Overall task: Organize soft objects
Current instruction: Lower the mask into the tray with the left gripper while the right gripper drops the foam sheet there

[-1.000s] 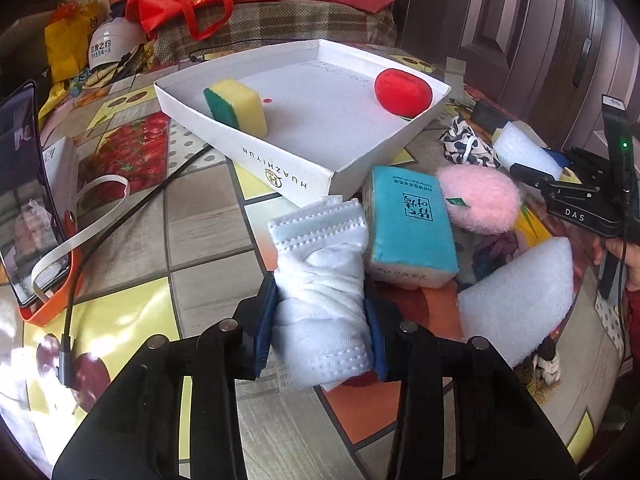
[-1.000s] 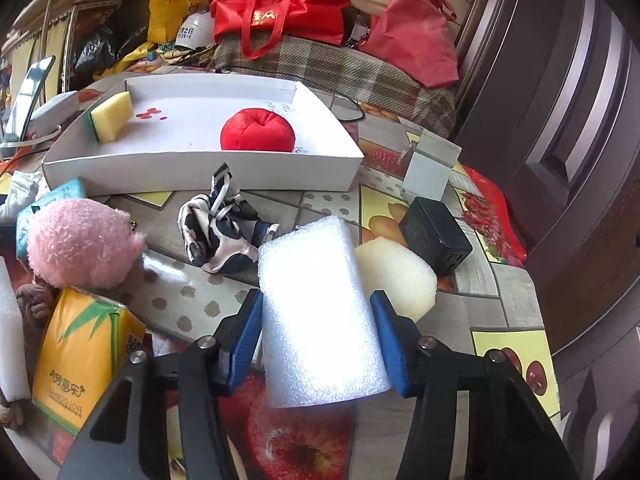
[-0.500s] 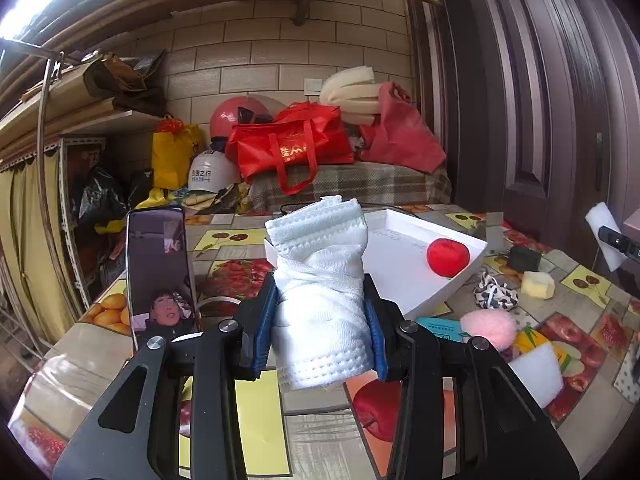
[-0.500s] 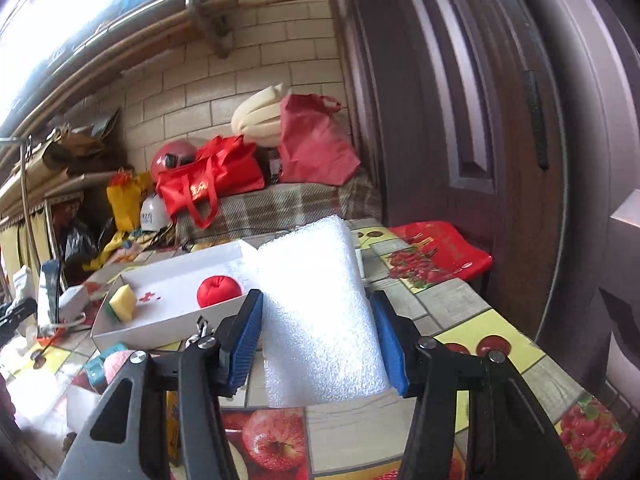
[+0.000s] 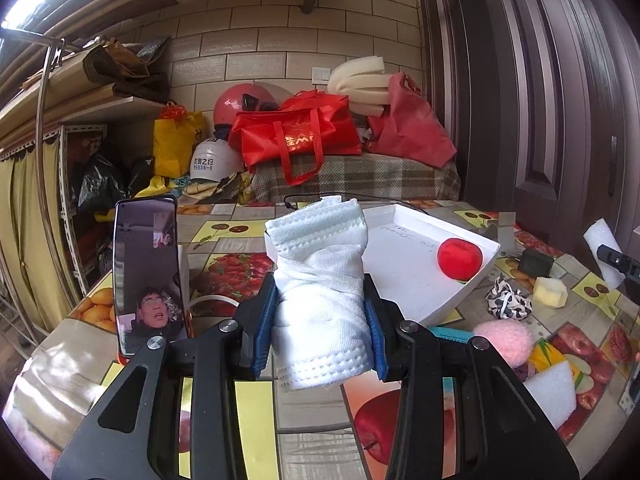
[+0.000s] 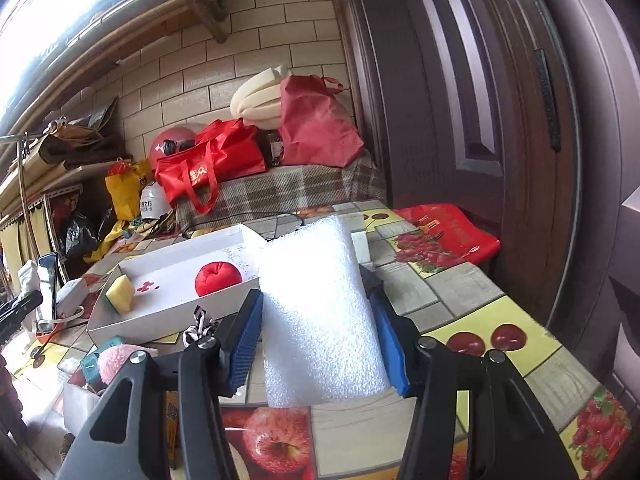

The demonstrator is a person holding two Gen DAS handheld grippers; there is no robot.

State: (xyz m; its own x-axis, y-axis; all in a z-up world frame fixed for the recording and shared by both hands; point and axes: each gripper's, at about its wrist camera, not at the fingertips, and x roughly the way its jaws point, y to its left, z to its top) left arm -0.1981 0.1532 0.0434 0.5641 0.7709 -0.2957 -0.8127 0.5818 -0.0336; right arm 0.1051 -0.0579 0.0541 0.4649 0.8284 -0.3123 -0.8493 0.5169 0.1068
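The left gripper [image 5: 320, 320] is clamped on a rolled white towel [image 5: 320, 292], its blue pads pressing the roll from both sides and holding it upright in the air above the table [image 5: 312, 404]. The right gripper [image 6: 320, 340] is closed the same way on a white foam block [image 6: 316, 316], also lifted clear of the fruit-patterned tabletop. Beyond both sits a shallow white tray [image 6: 160, 320] on the table; inside it a red plush apple [image 6: 218, 278] lies toward the right end and a yellow sponge [image 6: 119, 293] with a green face toward the left end, the two well apart. In the left view, just outside the tray's near right corner, a black-and-white scrunchie [image 5: 508, 300], a pale yellow sponge piece [image 5: 551, 292] and a pink fluffy ball [image 5: 505, 338] lie on the table, with a teal packet [image 5: 450, 334] just beside the ball and another white foam piece [image 5: 550, 390] nearer the camera. A phone [image 5: 148, 276] stands upright on the left side of the table, its screen lit.
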